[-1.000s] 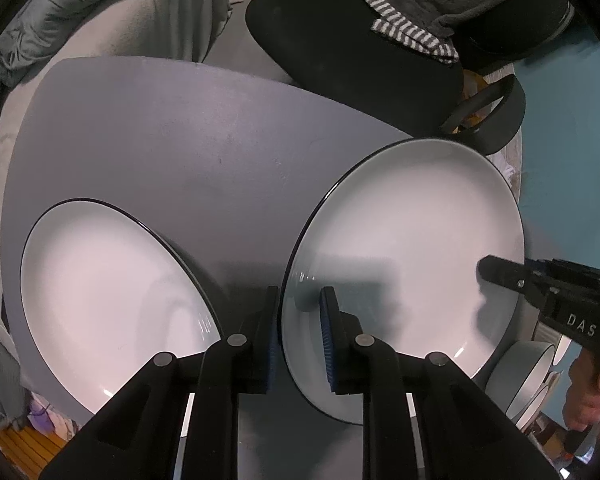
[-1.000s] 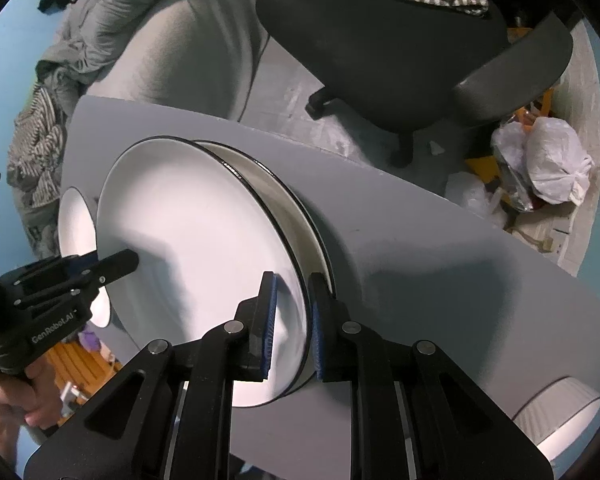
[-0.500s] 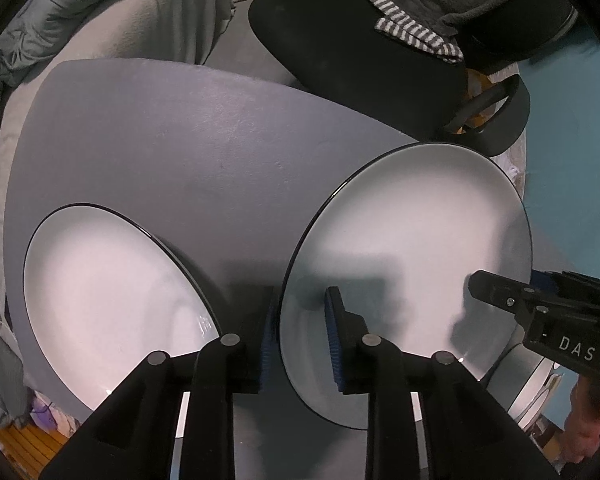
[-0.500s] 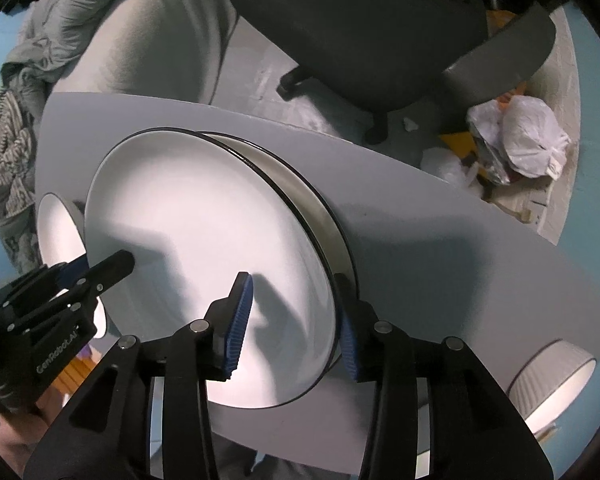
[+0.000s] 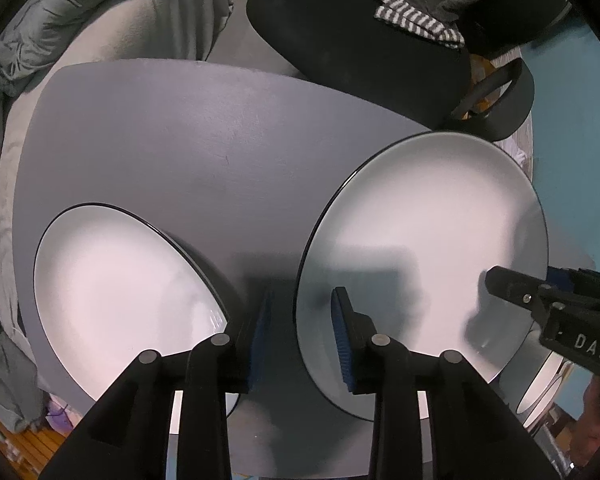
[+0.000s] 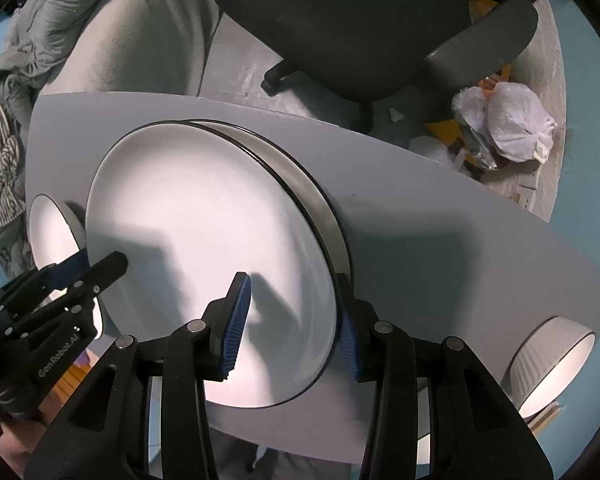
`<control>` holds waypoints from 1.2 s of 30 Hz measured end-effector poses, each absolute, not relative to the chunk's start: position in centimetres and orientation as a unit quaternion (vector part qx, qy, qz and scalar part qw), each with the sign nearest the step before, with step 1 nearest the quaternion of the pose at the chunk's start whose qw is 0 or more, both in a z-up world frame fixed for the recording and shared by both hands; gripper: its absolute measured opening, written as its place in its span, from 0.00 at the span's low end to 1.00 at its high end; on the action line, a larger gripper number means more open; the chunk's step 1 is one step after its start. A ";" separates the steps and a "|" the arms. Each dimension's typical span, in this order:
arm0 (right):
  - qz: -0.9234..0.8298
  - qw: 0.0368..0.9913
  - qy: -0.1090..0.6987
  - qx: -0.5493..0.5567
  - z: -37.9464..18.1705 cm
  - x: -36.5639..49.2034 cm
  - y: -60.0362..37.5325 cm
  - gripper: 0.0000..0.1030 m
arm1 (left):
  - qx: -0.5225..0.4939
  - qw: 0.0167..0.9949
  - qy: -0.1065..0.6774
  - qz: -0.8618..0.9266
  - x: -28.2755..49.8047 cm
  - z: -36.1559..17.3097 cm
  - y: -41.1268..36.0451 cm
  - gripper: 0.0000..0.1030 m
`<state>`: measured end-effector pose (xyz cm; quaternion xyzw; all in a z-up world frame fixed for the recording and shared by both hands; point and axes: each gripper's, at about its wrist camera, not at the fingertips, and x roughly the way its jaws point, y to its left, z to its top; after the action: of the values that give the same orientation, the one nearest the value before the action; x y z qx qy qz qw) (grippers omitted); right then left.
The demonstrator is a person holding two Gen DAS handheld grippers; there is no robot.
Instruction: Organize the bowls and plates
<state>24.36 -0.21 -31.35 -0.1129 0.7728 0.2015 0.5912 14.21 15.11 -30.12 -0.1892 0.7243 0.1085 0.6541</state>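
Note:
A white plate with a dark rim (image 5: 428,240) rests on a second plate (image 6: 320,196) on the grey table (image 5: 180,140); the top plate also shows in the right wrist view (image 6: 204,216). My left gripper (image 5: 300,340) is open, its jaws astride the top plate's near-left rim. My right gripper (image 6: 290,332) is open, its jaws astride the same plate's rim on the opposite side. Another white plate (image 5: 116,284) lies flat at the left of the table.
A white ribbed bowl (image 6: 556,364) stands near the table's right edge. A black office chair (image 6: 360,20) with striped cloth stands beyond the table. A grey beanbag (image 5: 148,12) and white plastic bags (image 6: 508,124) lie on the floor.
Both grippers have opened and let go of the top plate. It has come down onto the plate beneath it.

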 end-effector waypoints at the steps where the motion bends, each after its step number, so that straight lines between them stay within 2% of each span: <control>1: 0.201 0.592 0.773 -0.111 -31.4 24.4 -0.3 0.39 | -0.188 0.655 0.724 0.107 14.2 -30.1 15.1 0.30; 28: 0.190 0.598 0.767 -0.134 -30.6 23.6 -0.1 0.39 | -0.178 0.669 0.714 0.106 12.7 -28.5 14.6 0.30; 30: 0.182 0.604 0.762 -0.148 -30.4 23.6 0.0 0.41 | -0.180 0.669 0.713 0.107 12.6 -28.3 14.6 0.30; 31: 0.176 0.609 0.756 -0.162 -30.2 23.6 0.1 0.46 | -0.182 0.669 0.712 0.108 12.6 -28.2 14.6 0.30; 36: 0.183 0.611 0.751 -0.169 -30.0 23.4 0.4 0.46 | -0.185 0.673 0.708 0.110 12.3 -27.8 14.8 0.30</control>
<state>23.41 0.41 -29.98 -0.1693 0.7513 0.1827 0.6111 12.28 14.81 -27.83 -0.1847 0.7080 0.1099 0.6727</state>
